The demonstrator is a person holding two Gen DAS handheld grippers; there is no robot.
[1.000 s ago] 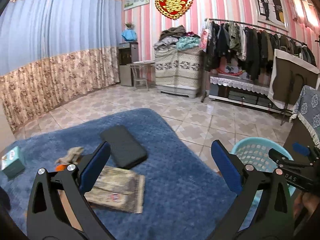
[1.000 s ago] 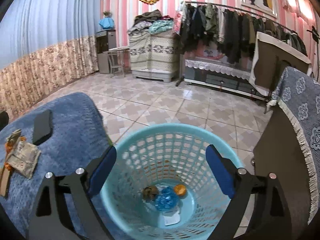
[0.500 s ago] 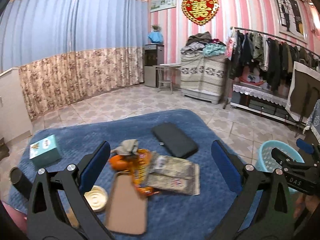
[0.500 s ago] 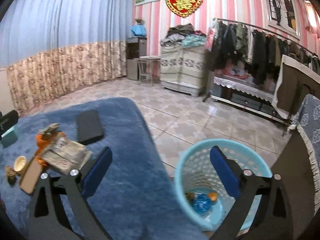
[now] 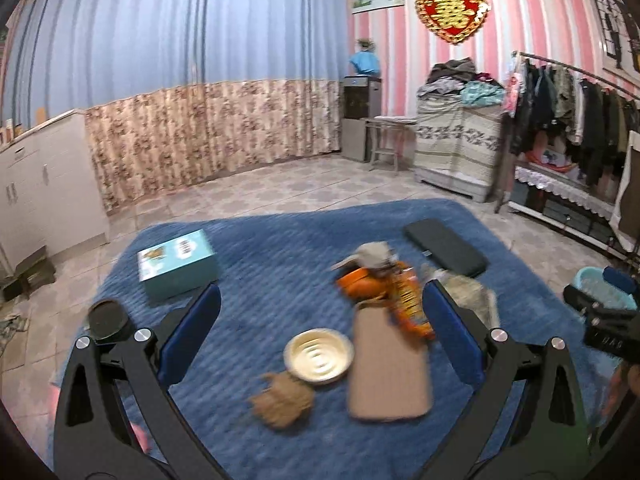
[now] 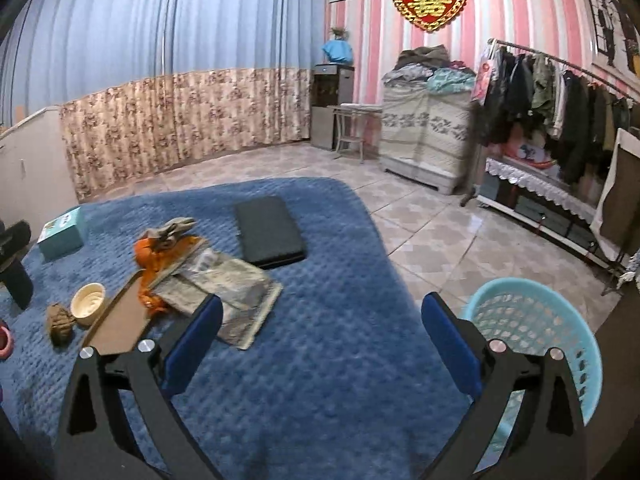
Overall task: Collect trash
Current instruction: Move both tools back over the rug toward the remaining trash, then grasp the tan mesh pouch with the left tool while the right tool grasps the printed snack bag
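Between the wide-open, empty jaws of the left gripper (image 5: 320, 334), a crumpled brown wad (image 5: 282, 402) is framed for pickup, while the right gripper (image 6: 322, 336), equally spread and empty, is held beside the basket (image 6: 560, 320).

Both wrist views look down across the same blue rug (image 5: 280, 264), the right from farther back.

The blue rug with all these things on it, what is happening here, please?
A person holds a two-finger gripper in each hand and is collecting trash. Both the left gripper and the right gripper are open and hold nothing. Litter lies on the blue rug: an orange wrapper, a small round bowl, a crumpled brown scrap and a newspaper. The light blue basket stands on the tiles beside the rug.
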